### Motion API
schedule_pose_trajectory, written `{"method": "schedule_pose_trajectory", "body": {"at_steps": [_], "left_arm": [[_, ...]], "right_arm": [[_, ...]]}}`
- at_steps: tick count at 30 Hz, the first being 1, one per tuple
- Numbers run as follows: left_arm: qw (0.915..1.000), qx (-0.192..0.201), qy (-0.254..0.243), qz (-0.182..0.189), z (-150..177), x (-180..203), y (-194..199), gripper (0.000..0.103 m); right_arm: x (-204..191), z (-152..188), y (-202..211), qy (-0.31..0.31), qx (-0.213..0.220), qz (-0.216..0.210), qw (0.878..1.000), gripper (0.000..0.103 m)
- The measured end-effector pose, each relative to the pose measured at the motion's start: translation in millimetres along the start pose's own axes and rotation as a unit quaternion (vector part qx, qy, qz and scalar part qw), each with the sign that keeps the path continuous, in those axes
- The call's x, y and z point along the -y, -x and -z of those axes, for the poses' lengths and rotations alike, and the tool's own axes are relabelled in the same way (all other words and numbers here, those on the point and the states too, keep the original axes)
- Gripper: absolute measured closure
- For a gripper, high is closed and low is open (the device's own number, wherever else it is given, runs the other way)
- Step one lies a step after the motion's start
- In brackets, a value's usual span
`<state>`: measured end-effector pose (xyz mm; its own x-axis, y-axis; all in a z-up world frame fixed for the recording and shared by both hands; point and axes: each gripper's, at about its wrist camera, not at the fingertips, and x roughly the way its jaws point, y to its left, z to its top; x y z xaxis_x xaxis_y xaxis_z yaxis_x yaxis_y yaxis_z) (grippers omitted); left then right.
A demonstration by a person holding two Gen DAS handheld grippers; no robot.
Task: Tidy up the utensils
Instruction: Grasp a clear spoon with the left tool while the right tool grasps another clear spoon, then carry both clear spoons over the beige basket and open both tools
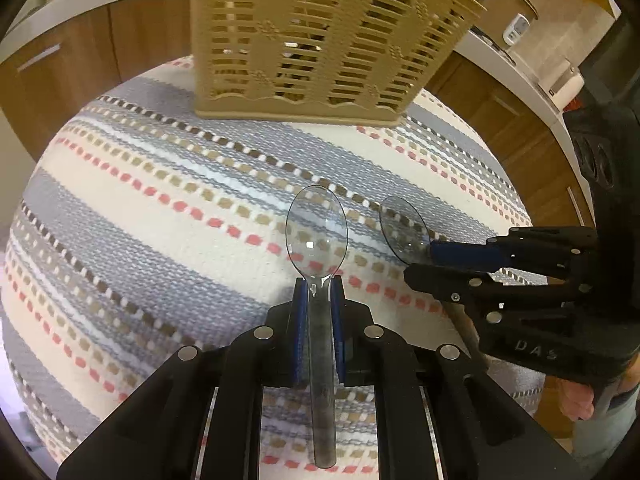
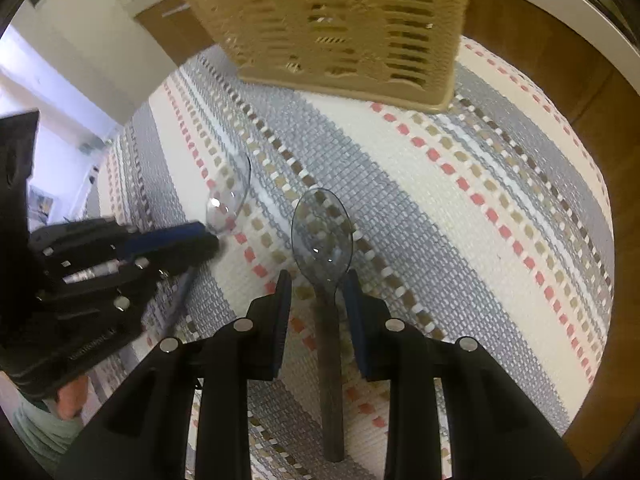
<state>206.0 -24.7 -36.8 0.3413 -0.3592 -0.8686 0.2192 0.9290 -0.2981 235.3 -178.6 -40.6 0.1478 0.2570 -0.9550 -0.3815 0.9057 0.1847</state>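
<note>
Two clear plastic spoons in play, both short of the beige slotted utensil caddy [image 1: 320, 40], which is the landmark here. Left spoon [image 1: 318, 236] is pinched at the neck by the left gripper [image 1: 319, 280], pads pressed on the handle; bowl points toward the caddy, long axis running straight back along the fingers.

Right spoon [image 2: 322, 236] lies between the fingers of the right gripper [image 2: 318, 280]. In the right wrist view the jaws stand spread w/ gaps either side of the handle, so not clamped, as far as I can tell. Bowl also aims at the caddy, handle trailing back away from it.

Both sit over the striped woven cloth [image 1: 160, 208], on the near side of the caddy.

Progress, my read: neither spoon is in the caddy yet. Caddy contents can't be made out thru the slots. Left: carry each spoon over and drop it in.
</note>
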Motion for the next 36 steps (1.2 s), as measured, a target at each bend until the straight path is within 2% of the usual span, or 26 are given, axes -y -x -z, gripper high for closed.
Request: {"method": "schedule_pose_trajectory", "body": {"at_steps": [4,6,8,13,17,22,25,32,36], "left_arm": [[1.0,0.001,-0.003,0.0,1,-2,4,0.093],[1.0,0.003,-0.006,-0.004,3,-4,7,0.093],[0.9999,0.009,-0.005,-0.007,3,-3,7,0.093],[0.9983,0.058,0.009,0.008,1,-5,28,0.093],[0.9943,0.103,0.017,0.022,-3,-6,53,0.093],[0.9855,0.162,0.023,0.044,-10,-3,89,0.093],[0.9794,0.194,0.022,0.05,-13,0,108,0.093],[0.968,0.241,0.024,0.064,-31,9,138,0.093],[0.955,0.289,0.014,0.064,-45,21,162,0.093]], "right_arm": [[-18,-2,-6,0.026,-0.007,0.039,0.999,0.08],[-25,-3,-10,0.035,-0.007,0.064,0.997,0.089],[-27,-4,-11,0.04,-0.002,0.064,0.997,0.093],[-17,-2,-3,0.02,0.027,0.036,0.999,0.093],[-11,-1,22,0.009,0.074,0.007,0.997,0.093],[-10,-2,62,0.011,0.142,-0.006,0.99,0.093],[-6,1,86,0.01,0.168,-0.017,0.986,0.093],[-6,-4,127,0.015,0.23,-0.015,0.973,0.093],[-6,-11,160,0.012,0.284,-0.013,0.959,0.093]]}}
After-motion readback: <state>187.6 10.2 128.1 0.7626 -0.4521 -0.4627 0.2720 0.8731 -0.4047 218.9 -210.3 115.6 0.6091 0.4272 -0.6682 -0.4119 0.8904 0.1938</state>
